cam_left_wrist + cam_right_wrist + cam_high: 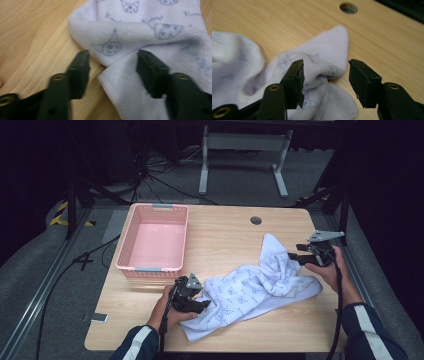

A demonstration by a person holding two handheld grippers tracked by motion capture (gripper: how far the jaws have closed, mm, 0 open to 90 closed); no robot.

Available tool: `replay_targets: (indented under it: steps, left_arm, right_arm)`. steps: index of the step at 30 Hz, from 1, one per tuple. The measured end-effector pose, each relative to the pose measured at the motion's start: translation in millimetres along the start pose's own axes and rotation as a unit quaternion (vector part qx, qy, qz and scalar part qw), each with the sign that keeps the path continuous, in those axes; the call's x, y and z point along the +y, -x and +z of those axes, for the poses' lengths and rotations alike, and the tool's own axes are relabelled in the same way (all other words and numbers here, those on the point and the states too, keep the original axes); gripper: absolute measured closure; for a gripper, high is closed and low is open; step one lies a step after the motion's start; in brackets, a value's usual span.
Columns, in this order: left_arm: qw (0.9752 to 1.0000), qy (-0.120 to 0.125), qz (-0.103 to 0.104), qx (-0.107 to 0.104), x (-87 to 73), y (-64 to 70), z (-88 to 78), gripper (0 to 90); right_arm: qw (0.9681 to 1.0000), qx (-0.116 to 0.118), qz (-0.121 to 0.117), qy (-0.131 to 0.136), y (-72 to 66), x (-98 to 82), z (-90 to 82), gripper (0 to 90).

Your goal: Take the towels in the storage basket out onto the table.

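Observation:
A white towel (255,290) printed with blue cartoon faces lies crumpled on the wooden table (225,230), stretching from the front left to the right. My left gripper (205,306) is at its left end, low over the table. In the left gripper view, my left gripper (113,62) is open, and a folded corner of the towel (140,37) lies between the jaws without being pressed. My right gripper (295,256) hovers at the towel's right end. Seen in the right gripper view, my right gripper (325,72) is open, with a bunched fold of the towel (324,50) under and between its jaws.
A pink plastic basket (131,235) stands empty at the back left of the table. A round cable hole (256,220) sits near the back edge, and it appears in the right gripper view as the hole (348,8). Bare wood lies between the basket and the towel.

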State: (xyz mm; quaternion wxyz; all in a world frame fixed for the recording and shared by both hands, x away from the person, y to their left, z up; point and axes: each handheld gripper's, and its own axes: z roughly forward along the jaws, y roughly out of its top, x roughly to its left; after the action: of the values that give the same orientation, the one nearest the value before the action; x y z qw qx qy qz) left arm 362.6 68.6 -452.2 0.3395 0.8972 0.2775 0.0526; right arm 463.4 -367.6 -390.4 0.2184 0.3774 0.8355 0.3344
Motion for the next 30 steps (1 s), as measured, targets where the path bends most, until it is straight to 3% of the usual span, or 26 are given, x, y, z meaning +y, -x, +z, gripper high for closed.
replay_targets:
  steps: [1,2,3,5,9,11,12,13,15,17,21,24,27,30]
  left_arm:
    - [1.0000,0.000,0.000,0.000,0.0,0.0,0.0,63.9]
    - [1.0000,0.001,0.007,-0.007,-0.5,0.1,1.5,63.9]
    - [0.9999,-0.001,0.010,-0.011,-0.8,1.2,1.4,71.1]
    - [0.9998,-0.007,0.018,-0.003,-2.3,2.9,-1.1,78.0]
    - [0.9997,0.010,0.012,0.020,-9.9,1.4,-14.8,86.5]
    - [0.9991,0.026,-0.008,0.033,-16.3,-0.8,-23.8,87.6]
    - [0.9987,0.030,-0.009,0.039,-20.6,-4.0,-29.0,87.8]
    - [0.9982,0.031,-0.015,0.048,-25.5,-5.5,-33.5,88.0]
    - [0.9977,0.028,-0.019,0.058,-32.5,-8.6,-39.3,88.2]
    - [0.9970,0.030,-0.031,0.064,-38.5,-9.9,-42.8,88.2]
    - [0.9953,0.033,-0.034,0.084,-47.0,-11.2,-53.8,88.3]
    - [0.9947,0.038,-0.055,0.077,-58.5,-14.7,-63.9,88.3]
    - [0.9951,0.026,-0.049,0.081,-67.7,-9.0,-69.1,88.3]
    - [0.9949,0.023,-0.053,0.082,-73.5,-3.9,-72.7,88.3]
  right_arm:
    - [1.0000,0.000,0.000,0.000,0.0,0.0,0.0,46.0]
    - [0.9999,-0.002,-0.001,-0.015,2.1,-1.1,9.9,45.8]
    - [0.9995,-0.003,-0.005,-0.030,3.8,-2.6,19.1,45.7]
    - [0.9985,0.014,0.010,-0.052,6.6,-6.5,34.9,45.1]
    - [0.9966,0.019,0.009,-0.080,9.4,-11.9,45.9,46.3]
    - [0.9962,0.034,0.021,-0.077,13.3,-15.1,46.9,61.4]
    - [0.9959,0.041,0.020,-0.078,13.9,-16.7,47.2,66.4]
    - [0.9964,0.033,0.010,-0.077,14.5,-16.9,46.2,76.4]
    - [0.9977,0.008,0.002,-0.067,17.0,-15.3,41.5,85.9]
    - [0.9989,-0.006,0.009,-0.045,22.5,-13.9,33.4,87.9]
    - [0.9984,-0.048,0.023,-0.017,34.0,-13.5,22.3,88.7]
    - [0.9973,-0.057,0.039,-0.027,44.4,-19.6,23.5,88.7]
    - [0.9942,-0.084,0.035,-0.058,49.8,-26.5,29.1,88.6]
    - [0.9915,-0.109,0.047,-0.052,56.1,-29.0,25.6,88.7]
